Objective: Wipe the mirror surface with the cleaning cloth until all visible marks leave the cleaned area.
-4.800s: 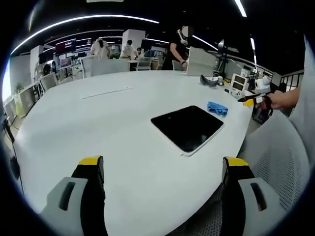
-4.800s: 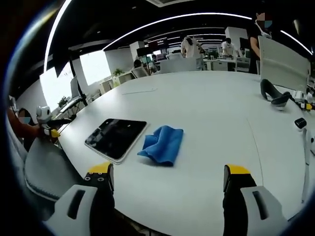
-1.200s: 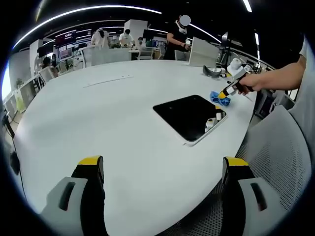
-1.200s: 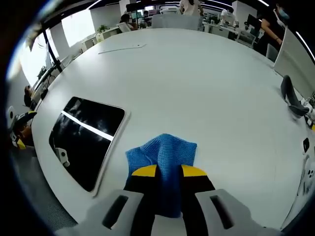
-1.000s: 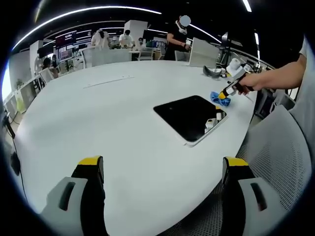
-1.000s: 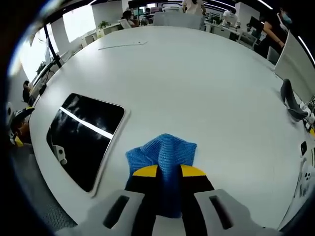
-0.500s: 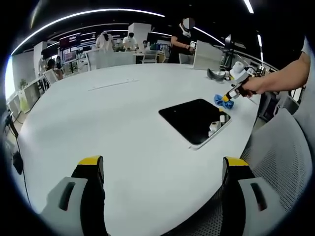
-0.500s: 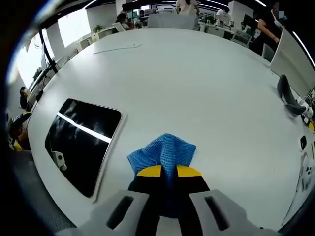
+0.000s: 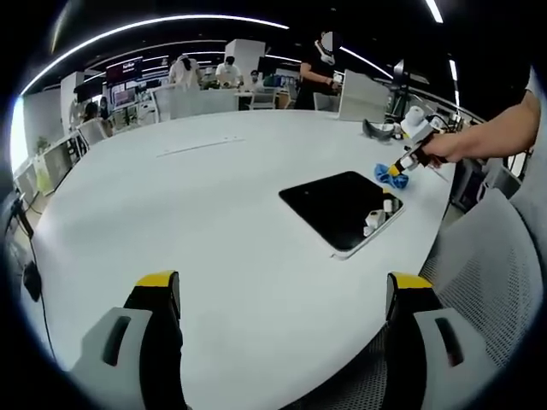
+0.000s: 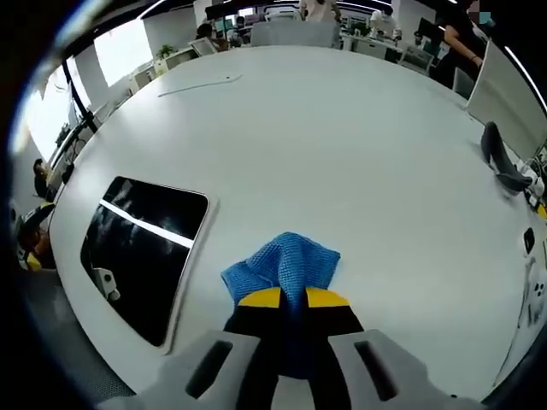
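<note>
In my right gripper view, the right gripper (image 10: 292, 301) pinched the crumpled blue cloth (image 10: 283, 265) between its fingers, beside the dark mirror (image 10: 141, 254) on the white desk (image 10: 359, 162). My left gripper view showed the left gripper (image 9: 282, 295) with fingers wide apart, holding nothing.

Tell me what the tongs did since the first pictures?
The right tongs moved in over the table to the blue cloth and shut on it, where earlier they hung open and apart from it. The cloth is still beside the mirror, not on it. The mirror has not moved, and the left tongs stay open, holding nothing.
</note>
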A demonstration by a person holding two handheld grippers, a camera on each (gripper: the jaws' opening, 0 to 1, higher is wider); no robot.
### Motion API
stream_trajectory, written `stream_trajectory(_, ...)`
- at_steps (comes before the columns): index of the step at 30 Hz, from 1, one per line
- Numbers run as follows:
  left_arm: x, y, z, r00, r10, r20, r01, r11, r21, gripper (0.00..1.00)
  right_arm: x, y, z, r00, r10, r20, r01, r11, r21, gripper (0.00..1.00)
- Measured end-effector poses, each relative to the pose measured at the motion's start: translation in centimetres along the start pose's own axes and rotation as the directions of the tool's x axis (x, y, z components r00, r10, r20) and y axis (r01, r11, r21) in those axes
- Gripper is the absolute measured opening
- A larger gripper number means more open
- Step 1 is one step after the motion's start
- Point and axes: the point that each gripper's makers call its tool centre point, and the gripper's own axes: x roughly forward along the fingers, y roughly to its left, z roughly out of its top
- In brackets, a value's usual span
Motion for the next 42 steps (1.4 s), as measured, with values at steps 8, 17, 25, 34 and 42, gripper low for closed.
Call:
stream_trajectory(8, 0.2, -0.2, -0.5, 1.000, -0.010, -0.022, 0.010, 1.000, 0.011, 0.99, -0.9, -0.3, 0.6, 0.999, 0.038, -0.011, -0.037, 0.995, 0.087, 0.02)
stream_trajectory(17, 0.2, -0.4, -0.6, 0.999, -0.021, -0.029, 0.022, 1.000, 0.013, 0.99, -2.6, -0.9, 2.5, 0.999, 0.038, 0.023, -0.042, 0.977, 0.207, 0.02)
stream_trajectory(25, 0.1, -0.1, -0.6, 1.000, -0.015, -0.026, 0.016, 1.000, 0.009, 0.99, -3.2, -0.5, 3.6, 0.998, 0.049, 0.035, -0.056, 0.966, 0.251, 0.02)
stream_trajectory(34, 0.0, -0.4, 0.3, 0.999, -0.042, 0.026, 0.043, 0.998, -0.052, 0.99, -3.1, 0.1, 5.1, 0.998, 0.045, 0.041, -0.053, 0.968, 0.244, 0.02)
stream_trajectory(42, 0.1, -0.6, 0.1, 0.999, -0.051, 0.014, 0.051, 0.997, -0.054, 0.99, -2.6, 2.1, 6.3, 0.996, 0.074, 0.044, -0.082, 0.966, 0.247, 0.02)
